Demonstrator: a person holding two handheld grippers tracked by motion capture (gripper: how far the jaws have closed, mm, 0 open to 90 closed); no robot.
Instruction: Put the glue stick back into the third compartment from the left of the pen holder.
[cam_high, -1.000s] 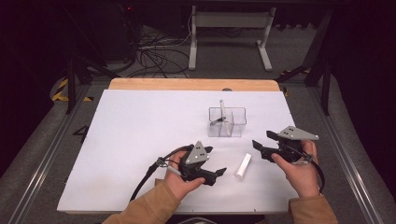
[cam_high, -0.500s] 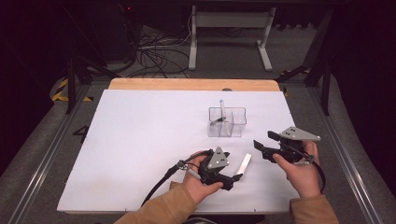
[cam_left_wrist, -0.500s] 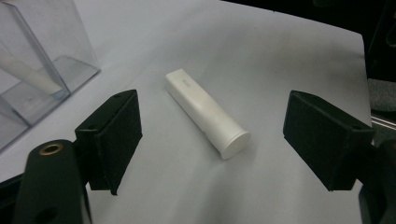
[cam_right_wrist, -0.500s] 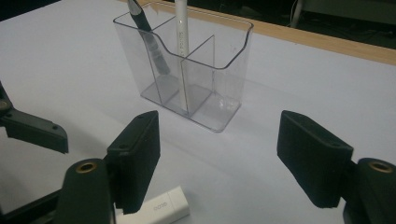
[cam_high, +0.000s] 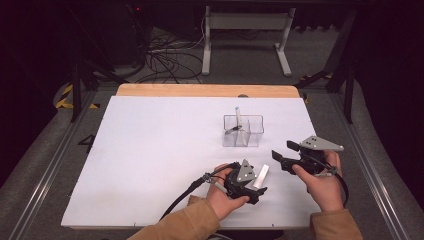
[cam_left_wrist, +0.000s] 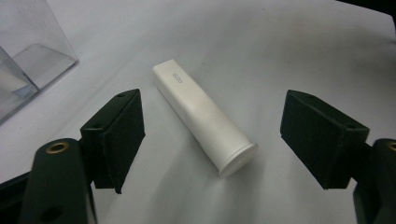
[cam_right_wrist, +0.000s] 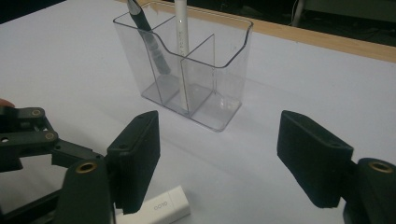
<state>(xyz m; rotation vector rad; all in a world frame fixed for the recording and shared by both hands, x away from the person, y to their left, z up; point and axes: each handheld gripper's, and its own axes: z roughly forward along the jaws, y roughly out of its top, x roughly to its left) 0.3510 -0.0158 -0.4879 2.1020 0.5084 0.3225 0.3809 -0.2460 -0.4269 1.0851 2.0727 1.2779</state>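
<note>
From above, the left hand-held gripper (cam_high: 257, 187) sits low over the white desk (cam_high: 150, 150), right at a short white tube (cam_high: 261, 176) lying near the front edge. The right hand-held gripper (cam_high: 280, 154) hangs just beside it, toward a clear divided holder (cam_high: 243, 131) with a white pen (cam_high: 238, 116) standing in it.

In the left gripper view, the jaws stand wide apart, with the white tube (cam_left_wrist: 205, 116) lying flat on the desk between them, touching neither.

In the right gripper view, the jaws are also spread, empty, facing the holder (cam_right_wrist: 187, 65), which contains a dark pen (cam_right_wrist: 149, 39) and the white one (cam_right_wrist: 181, 37) in neighbouring compartments.
</note>
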